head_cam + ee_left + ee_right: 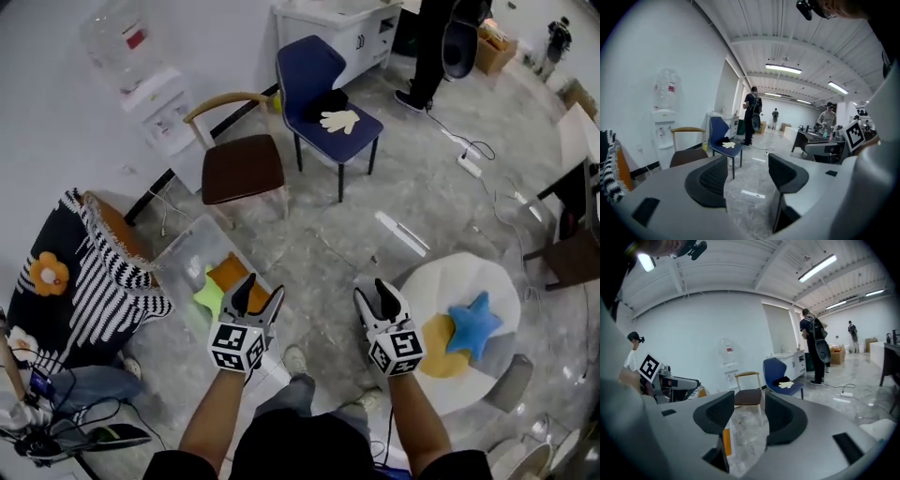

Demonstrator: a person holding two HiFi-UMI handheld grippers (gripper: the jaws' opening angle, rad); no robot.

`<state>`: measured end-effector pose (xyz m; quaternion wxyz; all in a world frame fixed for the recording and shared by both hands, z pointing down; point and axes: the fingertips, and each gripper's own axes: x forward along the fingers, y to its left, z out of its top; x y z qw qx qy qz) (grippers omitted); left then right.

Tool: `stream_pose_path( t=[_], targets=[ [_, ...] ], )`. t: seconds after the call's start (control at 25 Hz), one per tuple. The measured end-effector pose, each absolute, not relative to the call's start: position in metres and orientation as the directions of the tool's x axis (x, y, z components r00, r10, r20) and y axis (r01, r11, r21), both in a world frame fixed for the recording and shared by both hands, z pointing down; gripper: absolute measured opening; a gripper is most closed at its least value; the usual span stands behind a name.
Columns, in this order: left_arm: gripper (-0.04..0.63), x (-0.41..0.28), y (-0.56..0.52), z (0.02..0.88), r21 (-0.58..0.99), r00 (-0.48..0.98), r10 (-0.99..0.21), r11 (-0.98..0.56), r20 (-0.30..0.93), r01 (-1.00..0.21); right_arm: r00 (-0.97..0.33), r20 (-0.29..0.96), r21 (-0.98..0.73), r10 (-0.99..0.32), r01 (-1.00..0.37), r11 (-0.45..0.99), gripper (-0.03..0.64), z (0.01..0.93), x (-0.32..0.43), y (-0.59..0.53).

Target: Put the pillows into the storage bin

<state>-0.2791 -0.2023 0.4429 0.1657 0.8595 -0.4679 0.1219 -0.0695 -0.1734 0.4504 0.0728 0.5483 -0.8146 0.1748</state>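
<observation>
Holding both grippers side by side near me, both released. The left gripper has its jaws apart with only floor between them. The right gripper is also spread and grasps nothing.

The clear storage bin sits on the floor just left of the left gripper, with an orange pillow and a green pillow inside. A blue star pillow and a yellow pillow lie touching on the round white table, right of the right gripper.

The floor is grey and marbled. A brown chair, a blue chair and a water dispenser stand far against the white wall.

The star lies flat, one arm pointing far. The bin's long axis runs far-left to near-right; I can't tell the long axes of the pillows inside.
</observation>
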Motion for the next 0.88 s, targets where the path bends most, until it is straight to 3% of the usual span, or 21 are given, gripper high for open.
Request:
stream_pose_path(
  t=[0.4,0.88],
  targets=[
    [0.286,-0.051,-0.138,0.413,0.138,0.74,-0.593,-0.743,0.319,-0.655,-0.061,0.339,-0.147,-0.939,-0.989,0.012,0.209,0.441,0.17,-0.029],
    [0.275,0.153,-0.024,0.416,0.136,0.875,-0.346,-0.902,0.34,-0.409,0.167,0.333,-0.177,-0.928,-0.956,-0.236,0.209,0.436,0.327,0.125]
  ],
)
